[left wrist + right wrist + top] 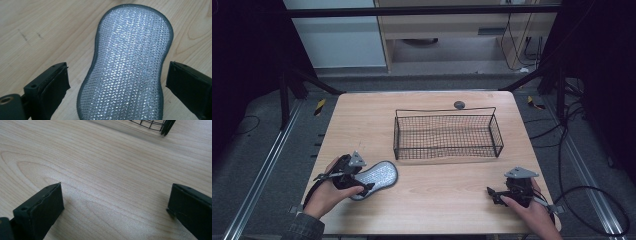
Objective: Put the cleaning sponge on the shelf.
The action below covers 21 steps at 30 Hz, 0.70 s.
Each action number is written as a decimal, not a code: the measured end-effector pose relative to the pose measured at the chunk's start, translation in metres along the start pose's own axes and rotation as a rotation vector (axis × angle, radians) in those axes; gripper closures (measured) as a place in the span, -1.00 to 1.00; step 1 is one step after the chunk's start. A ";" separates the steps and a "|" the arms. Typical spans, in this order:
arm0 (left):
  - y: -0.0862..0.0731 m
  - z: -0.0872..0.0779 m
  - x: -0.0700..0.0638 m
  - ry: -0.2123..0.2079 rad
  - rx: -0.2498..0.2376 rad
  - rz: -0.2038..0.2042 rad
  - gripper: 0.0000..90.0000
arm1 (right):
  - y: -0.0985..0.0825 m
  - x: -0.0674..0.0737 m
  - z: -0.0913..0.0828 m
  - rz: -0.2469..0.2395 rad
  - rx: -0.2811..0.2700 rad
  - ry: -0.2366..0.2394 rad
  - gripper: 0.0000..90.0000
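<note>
Item: silver scrubbing pad [130, 65], flat on table [432, 200].
My left gripper [117, 82] straddles it, jaws wide, untouching; my right gripper [115, 202] gapes wide over bare wood.

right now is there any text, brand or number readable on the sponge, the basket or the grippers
None can be read.
The silver scrubbing sponge shows only its glittery weave and grey edging, no label.
The black wire basket carries no tag.
The left gripper and the right gripper show plain black jaws and grey plates, no markings.
The wooden table bears only grain.
</note>
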<state>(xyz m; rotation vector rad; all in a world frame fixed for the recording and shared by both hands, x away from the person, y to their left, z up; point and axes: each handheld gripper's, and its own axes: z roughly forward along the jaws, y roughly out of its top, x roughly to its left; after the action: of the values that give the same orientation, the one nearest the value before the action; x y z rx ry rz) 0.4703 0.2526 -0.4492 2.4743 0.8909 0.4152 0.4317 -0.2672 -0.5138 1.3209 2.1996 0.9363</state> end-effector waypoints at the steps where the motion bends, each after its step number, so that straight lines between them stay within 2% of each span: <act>1: 0.001 0.004 -0.001 -0.010 0.013 0.007 -0.92 | 0.000 0.000 0.000 0.000 0.000 0.000 -0.99; 10: 0.007 0.024 -0.001 -0.043 0.095 0.048 -0.92 | 0.000 0.000 0.000 0.000 0.000 0.000 -0.99; 12: 0.008 0.029 0.000 -0.054 0.112 0.043 -0.92 | 0.000 0.000 0.000 0.001 0.000 0.000 -0.99; 21: 0.010 0.041 -0.001 -0.069 0.150 0.063 -0.97 | 0.000 0.000 0.000 0.001 0.000 -0.001 -0.99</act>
<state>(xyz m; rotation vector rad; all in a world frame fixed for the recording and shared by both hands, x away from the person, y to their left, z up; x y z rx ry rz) 0.4927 0.2318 -0.4787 2.6418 0.8453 0.2921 0.4317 -0.2671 -0.5138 1.3227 2.1988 0.9355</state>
